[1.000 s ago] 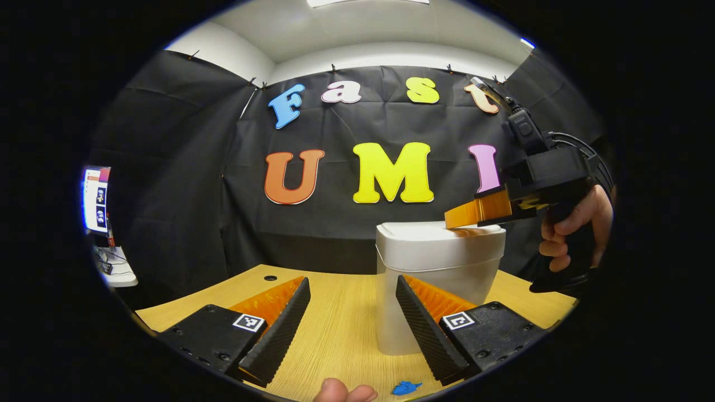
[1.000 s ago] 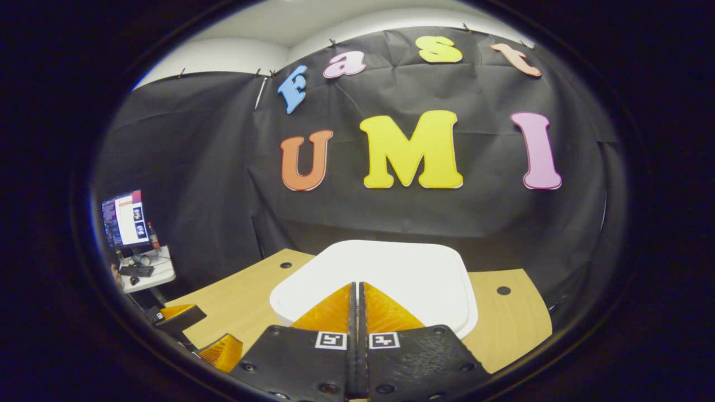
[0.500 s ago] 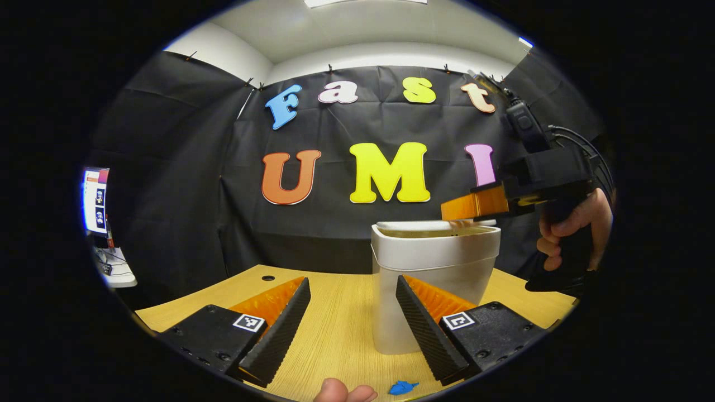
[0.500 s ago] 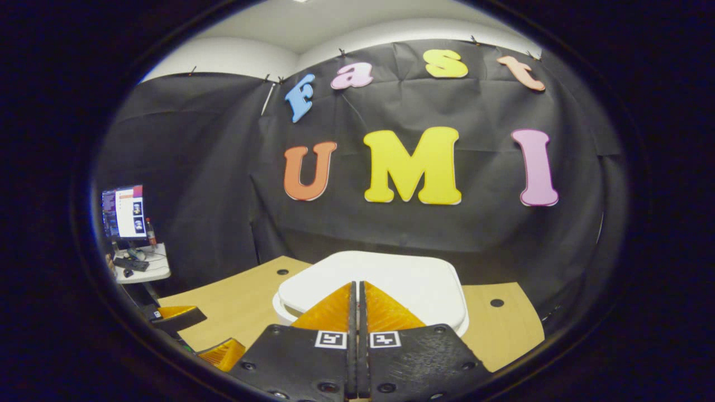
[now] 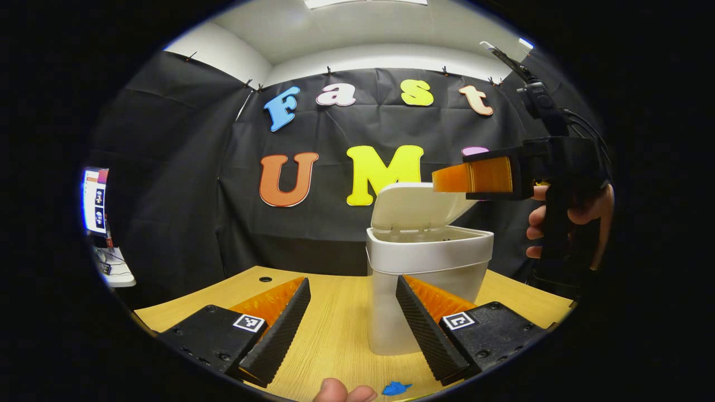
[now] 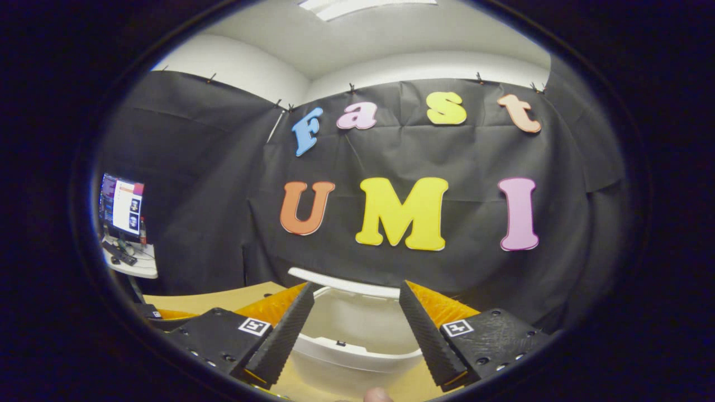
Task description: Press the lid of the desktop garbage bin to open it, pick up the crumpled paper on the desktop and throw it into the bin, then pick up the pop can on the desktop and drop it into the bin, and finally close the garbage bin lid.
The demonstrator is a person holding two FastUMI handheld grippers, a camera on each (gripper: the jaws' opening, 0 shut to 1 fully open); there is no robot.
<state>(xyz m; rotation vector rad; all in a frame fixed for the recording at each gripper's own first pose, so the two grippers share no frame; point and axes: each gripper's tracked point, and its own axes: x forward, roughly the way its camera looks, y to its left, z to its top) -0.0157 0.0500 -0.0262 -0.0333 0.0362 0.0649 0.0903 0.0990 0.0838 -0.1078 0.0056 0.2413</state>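
Observation:
The white desktop bin (image 5: 424,279) stands on the wooden desk just beyond my left gripper's right finger. Its lid (image 5: 416,204) is swung up and tilted back, so the mouth is uncovered. My left gripper (image 5: 352,304) is low over the desk, open and holding nothing. A hand holds my right gripper (image 5: 444,180) in the air above the bin's right side, level with the raised lid. In the right gripper view, that gripper (image 6: 354,315) is open over the bin's mouth (image 6: 352,335), with the lid's edge (image 6: 341,282) just beyond. A small blue crumpled scrap (image 5: 396,387) lies at the desk's near edge.
The wooden desk (image 5: 335,335) reaches back to the black cloth wall, with a round hole (image 5: 266,278) at its far left. A monitor on a side table (image 5: 96,201) stands off to the left. A fingertip (image 5: 343,391) shows at the bottom edge.
The bin lid has sprung up from shut to open. My right gripper has lifted off the lid and opened its fingers. My left gripper has stayed put.

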